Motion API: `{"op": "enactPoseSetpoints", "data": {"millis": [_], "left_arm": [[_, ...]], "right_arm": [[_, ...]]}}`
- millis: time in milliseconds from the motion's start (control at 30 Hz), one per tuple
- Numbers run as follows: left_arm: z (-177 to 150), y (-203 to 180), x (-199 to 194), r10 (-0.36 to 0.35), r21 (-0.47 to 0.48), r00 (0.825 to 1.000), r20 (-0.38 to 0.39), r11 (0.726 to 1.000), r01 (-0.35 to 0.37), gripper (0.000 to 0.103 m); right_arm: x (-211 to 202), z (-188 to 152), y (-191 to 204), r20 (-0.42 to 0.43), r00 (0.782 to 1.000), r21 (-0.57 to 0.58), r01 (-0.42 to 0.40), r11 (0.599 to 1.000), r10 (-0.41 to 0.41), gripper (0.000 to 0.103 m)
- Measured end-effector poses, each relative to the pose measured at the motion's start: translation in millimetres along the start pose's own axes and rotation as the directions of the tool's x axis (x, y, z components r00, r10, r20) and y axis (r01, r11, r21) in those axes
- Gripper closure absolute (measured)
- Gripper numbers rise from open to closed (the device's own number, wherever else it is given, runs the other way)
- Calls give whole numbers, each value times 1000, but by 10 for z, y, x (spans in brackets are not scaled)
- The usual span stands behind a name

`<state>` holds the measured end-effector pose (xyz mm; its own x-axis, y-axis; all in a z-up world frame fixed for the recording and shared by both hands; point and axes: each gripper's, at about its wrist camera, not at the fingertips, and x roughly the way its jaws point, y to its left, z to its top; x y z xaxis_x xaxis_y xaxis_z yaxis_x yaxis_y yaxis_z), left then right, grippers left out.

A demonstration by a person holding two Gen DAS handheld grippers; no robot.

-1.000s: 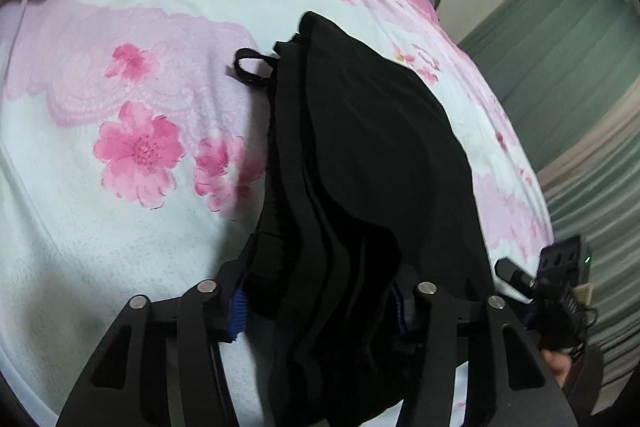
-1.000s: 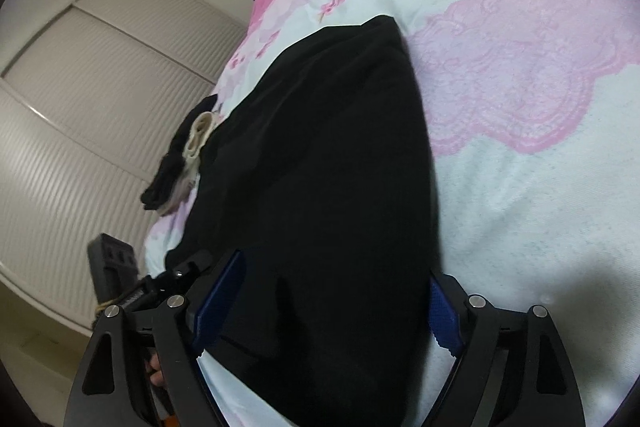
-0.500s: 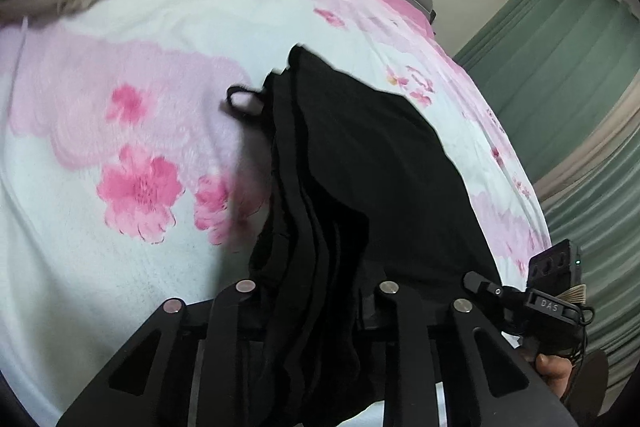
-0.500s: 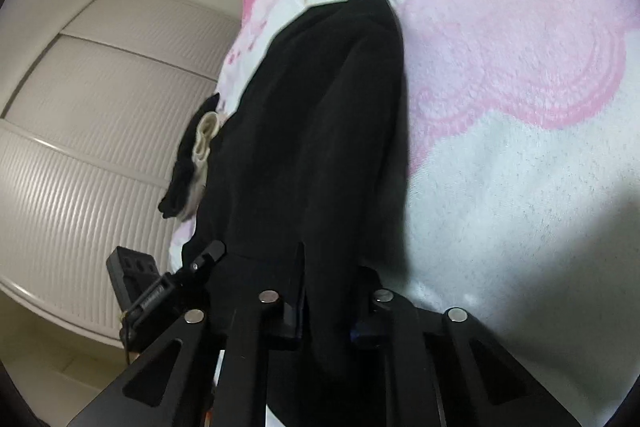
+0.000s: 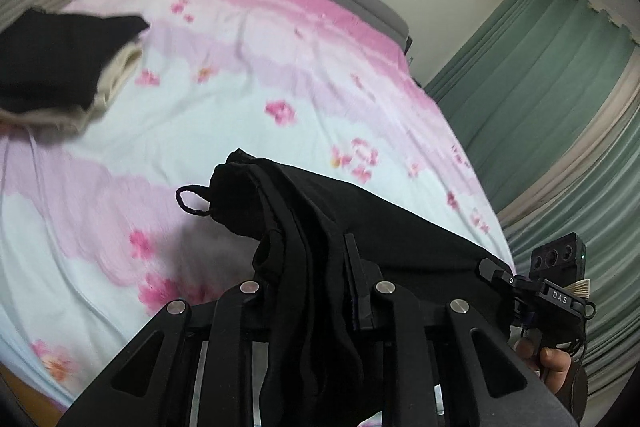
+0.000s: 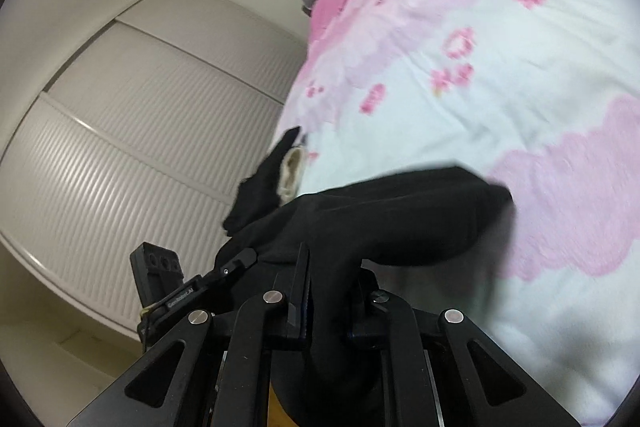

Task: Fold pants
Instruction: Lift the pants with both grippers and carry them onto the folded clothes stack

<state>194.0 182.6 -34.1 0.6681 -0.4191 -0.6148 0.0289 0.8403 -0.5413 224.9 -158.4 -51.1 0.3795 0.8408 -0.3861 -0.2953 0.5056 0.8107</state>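
"DAS" in pale letters on the other gripper's black arm (image 5: pixel 558 295), left wrist view. "Genrobot.AI", small and tilted, on the black arm (image 6: pixel 180 301), right wrist view.

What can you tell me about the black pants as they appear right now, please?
The black pants are a soft, matte fabric, bunched into several lengthwise layers. The left gripper is shut on one gathered part and the right gripper on another, so the near end is lifted while the far end droops toward the floral bedspread. A thin cord loop sticks out at the far edge. Whether the far end touches the bed is unclear.
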Motion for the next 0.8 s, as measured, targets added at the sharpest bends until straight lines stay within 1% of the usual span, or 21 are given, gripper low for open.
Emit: {"op": "enactPoseSetpoints", "data": {"millis": [100,200,267,367,467,600,667,700,767,800], "left_arm": [[123,-2,-226,2,5,1000,28,1000,-2,81],[258,75,-434,7,0,999,51,1000,-7,81],[380,148,-563,25,2,997,72,1000,-25,81],[610,323,-764,49,-2,993,106,999,-49,81],[932,570,-996,76,-17,986,146,997,-74,81],[1486,993,-1270,119,-31,974,192,993,-115,80],[1772,1199,-1373,147,-29,965,215,989,-145,80],[1943,1316,-1424,163,-24,960,228,987,-161,80],[2236,1542,-1511,185,-21,950,253,982,-186,80],[2413,1688,-1561,195,-16,943,271,980,-198,80]], "right_arm": [[-63,48,225,3,1000,-36,-17,999,17,90],[-61,92,465,2,999,-78,-34,996,34,90],[-12,149,628,-5,999,-99,-48,994,48,90],[206,281,909,-21,997,-125,-76,989,73,90],[551,452,1238,-38,995,-157,-100,982,95,90],[1100,674,1704,-55,993,-227,-118,967,108,90],[1451,835,1994,-62,991,-269,-133,954,120,90],[1597,903,2087,-71,994,-247,-102,964,87,90],[2024,1085,2316,-76,992,-285,-118,951,100,90],[2160,1136,2387,-77,991,-299,-125,946,107,90]]}}
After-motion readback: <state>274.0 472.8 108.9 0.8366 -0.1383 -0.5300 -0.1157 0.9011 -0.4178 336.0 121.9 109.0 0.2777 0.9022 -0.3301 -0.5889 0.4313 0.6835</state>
